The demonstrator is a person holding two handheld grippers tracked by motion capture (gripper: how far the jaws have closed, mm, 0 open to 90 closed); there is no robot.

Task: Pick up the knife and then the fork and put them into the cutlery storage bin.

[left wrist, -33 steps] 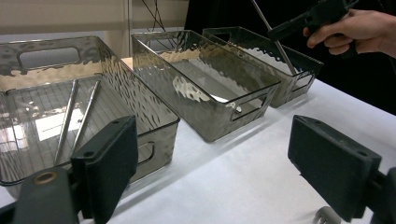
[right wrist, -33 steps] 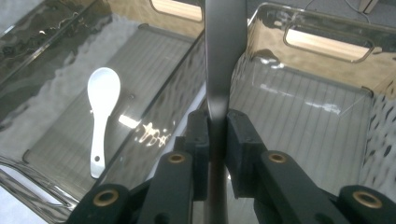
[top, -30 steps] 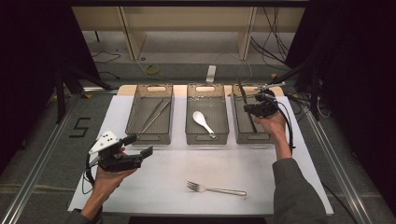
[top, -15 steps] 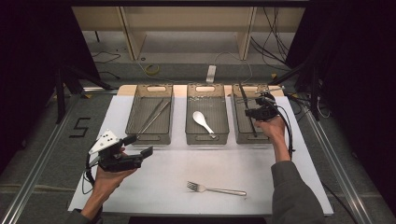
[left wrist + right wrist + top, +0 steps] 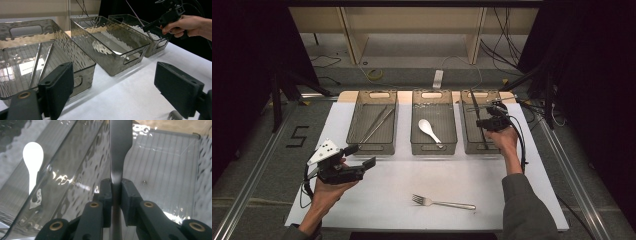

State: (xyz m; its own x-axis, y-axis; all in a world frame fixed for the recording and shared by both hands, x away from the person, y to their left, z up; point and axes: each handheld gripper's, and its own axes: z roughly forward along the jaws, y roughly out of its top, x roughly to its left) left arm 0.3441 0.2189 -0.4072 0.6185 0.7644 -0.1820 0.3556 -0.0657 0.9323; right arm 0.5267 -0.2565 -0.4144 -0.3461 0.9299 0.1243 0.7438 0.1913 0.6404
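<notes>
My right gripper (image 5: 479,122) hovers over the right clear bin (image 5: 482,93), shut on a long flat metal utensil (image 5: 473,105) that looks like a knife. The right gripper view shows the two pads (image 5: 107,192) clamping its dark shaft (image 5: 120,145), which widens away from the jaws above the bin's ribbed floor. My left gripper (image 5: 363,155) is open and holds nothing, low over the white mat (image 5: 412,175) at the front left. A metal fork (image 5: 442,202) lies on the mat near the front edge.
Three clear bins stand in a row at the back of the mat. The left bin (image 5: 372,150) holds two thin metal rods (image 5: 37,63). The middle bin (image 5: 433,150) holds a white spoon (image 5: 428,127). Cables trail off the table's right side.
My right gripper has drifted slightly toward the near side of the right bin with the utensil in it. The left gripper has stayed in place.
</notes>
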